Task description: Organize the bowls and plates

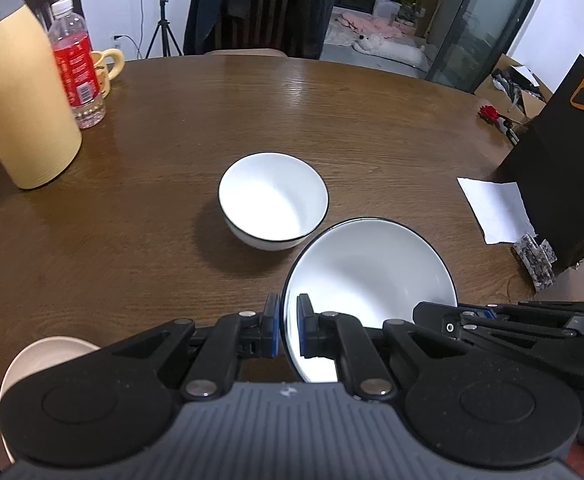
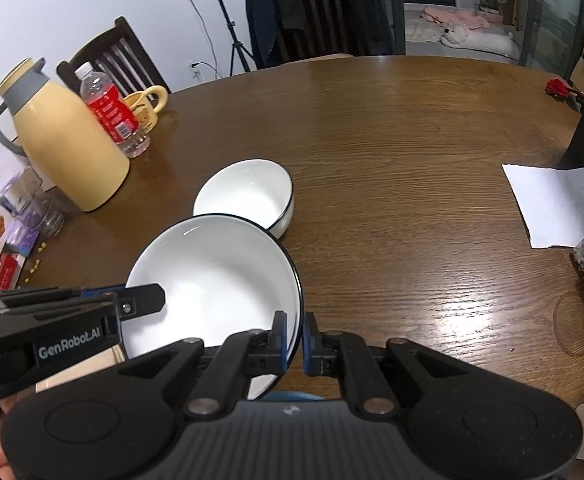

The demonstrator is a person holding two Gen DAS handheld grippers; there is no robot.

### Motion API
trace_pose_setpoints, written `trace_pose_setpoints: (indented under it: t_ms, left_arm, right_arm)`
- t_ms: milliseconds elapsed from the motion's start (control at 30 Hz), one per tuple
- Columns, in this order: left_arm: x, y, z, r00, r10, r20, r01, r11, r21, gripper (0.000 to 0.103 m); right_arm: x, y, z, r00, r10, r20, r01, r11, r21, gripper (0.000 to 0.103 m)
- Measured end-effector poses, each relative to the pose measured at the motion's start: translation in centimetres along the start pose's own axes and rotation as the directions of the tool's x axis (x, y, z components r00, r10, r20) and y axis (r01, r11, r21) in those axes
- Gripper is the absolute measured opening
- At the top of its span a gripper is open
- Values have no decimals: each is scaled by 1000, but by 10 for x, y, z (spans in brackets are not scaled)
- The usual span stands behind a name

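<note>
A wide white bowl with a thin dark rim [image 1: 372,276] [image 2: 215,280] hangs tilted above the brown table. My left gripper [image 1: 288,326] is shut on its left rim, and my right gripper [image 2: 294,342] is shut on its right rim. Just beyond it a smaller white bowl with the same dark rim [image 1: 273,200] [image 2: 247,194] stands upright on the table [image 1: 332,120]. A beige dish [image 1: 47,356] peeks out at the lower left, half hidden behind the left gripper's body.
At the left stand a cream jug [image 1: 15,96] [image 2: 67,152], a red-labelled water bottle [image 1: 76,68] [image 2: 111,112] and a yellow mug [image 1: 105,66]. A white sheet of paper [image 1: 496,210] [image 2: 556,204] and a black box [image 1: 568,168] lie at the right.
</note>
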State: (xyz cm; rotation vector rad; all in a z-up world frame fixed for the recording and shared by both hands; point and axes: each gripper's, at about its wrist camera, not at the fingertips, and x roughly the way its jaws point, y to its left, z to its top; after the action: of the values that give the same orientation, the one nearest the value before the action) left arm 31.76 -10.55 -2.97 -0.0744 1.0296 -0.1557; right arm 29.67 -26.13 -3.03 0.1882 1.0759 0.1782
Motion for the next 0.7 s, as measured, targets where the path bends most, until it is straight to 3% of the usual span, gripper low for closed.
trace_pose_setpoints:
  t_ms: [700]
  left_arm:
    - [-40,11,-42,999,35,33,-33,997,-63,9]
  right_arm:
    - [-29,27,-35,999,33,1,-33,996,-80,7]
